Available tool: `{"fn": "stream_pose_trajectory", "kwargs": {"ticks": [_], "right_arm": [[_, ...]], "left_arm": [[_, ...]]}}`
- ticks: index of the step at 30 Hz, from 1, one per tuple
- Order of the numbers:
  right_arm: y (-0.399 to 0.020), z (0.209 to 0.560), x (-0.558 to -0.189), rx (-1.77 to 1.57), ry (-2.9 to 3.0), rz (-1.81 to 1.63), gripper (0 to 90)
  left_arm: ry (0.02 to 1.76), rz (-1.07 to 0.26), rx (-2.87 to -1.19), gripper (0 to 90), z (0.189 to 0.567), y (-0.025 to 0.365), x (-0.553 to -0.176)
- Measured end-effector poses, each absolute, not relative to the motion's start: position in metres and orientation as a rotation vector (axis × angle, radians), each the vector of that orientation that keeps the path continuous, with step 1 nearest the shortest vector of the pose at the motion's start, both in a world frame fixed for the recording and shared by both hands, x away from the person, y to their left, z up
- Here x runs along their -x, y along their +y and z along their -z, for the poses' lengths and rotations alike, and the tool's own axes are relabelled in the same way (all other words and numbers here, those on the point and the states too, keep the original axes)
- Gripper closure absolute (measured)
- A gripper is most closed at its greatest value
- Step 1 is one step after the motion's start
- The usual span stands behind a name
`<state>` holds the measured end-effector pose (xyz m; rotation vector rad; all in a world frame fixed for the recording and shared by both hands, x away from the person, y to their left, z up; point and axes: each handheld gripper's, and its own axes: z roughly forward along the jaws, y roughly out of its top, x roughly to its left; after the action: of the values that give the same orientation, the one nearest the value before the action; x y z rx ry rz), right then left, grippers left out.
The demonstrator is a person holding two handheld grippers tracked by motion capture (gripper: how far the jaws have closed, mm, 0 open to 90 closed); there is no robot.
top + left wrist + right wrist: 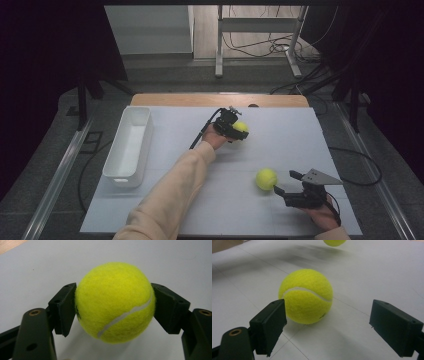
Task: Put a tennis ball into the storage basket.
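A yellow tennis ball (115,302) sits between my left gripper's (115,308) black pads, which press on both its sides just above the white table. In the high view that left gripper (239,132) holds this ball (242,126) near the table's far middle. A second tennis ball (266,179) rests on the table at the near right. My right gripper (284,182) stands open just right of it. In the right gripper view this ball (305,296) lies just ahead of the right gripper (328,322), close to the left pad, apart from both. The held ball (334,242) peeks in at the top.
A long white bin (129,145), with nothing inside, stands along the left side of the white table (285,135). A wooden strip edges the far side. Cables and a metal frame lie on the floor beyond.
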<state>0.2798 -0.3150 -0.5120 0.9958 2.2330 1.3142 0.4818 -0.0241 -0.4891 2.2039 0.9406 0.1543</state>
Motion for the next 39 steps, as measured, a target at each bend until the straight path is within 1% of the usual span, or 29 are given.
{"fn": "stream_pose_trajectory", "kwargs": {"ticks": [39], "right_arm": [[-0.314,0.512,-0.280,-1.000,2.229,-1.304,14.4]], "left_arm": [[0.862,-0.163,-2.149,26.5,0.471,0.002,-0.446]]}}
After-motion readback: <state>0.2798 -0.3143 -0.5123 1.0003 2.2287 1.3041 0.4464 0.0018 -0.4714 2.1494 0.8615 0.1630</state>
